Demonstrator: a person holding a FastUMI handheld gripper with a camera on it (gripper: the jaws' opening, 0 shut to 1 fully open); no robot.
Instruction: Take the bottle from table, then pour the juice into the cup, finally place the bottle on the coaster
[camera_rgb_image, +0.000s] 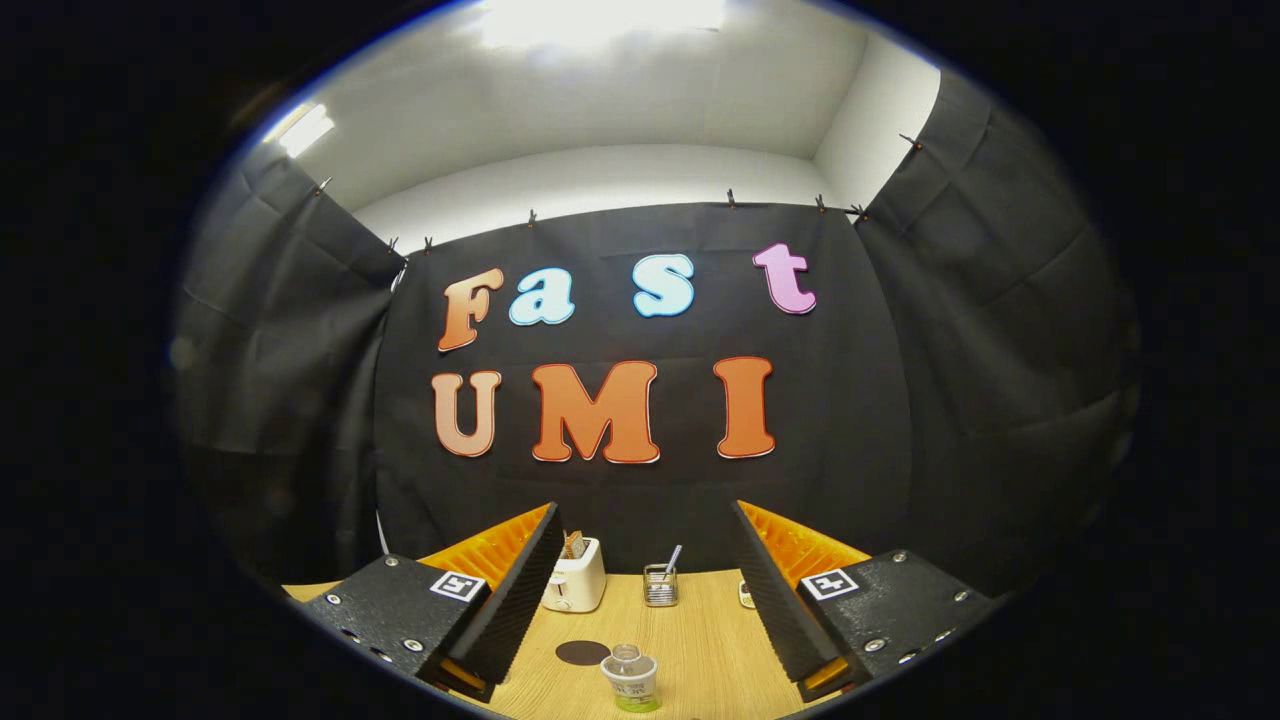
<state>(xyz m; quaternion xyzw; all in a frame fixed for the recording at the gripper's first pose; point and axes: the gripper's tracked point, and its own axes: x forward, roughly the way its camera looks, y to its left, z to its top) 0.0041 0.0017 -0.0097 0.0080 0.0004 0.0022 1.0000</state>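
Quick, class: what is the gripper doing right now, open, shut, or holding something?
Gripper: open, holding nothing; the bottle stands on the table between its fingers, untouched.

table (700, 640): wood | on it: bottle (630, 680), coaster (583, 652), toaster (575, 578), mesh holder (660, 586) | gripper (645, 600) fingers apart

We count one gripper (645, 590) with two fingers (520, 590), and they stand wide apart, closed on nothing. On the wooden table (700, 640) we count one bottle (631, 678), one dark round coaster (582, 652), one white toaster (575, 580) and one small wire holder (660, 587) with one utensil in it. One more small thing shows beside the right finger; we cannot tell what it is.
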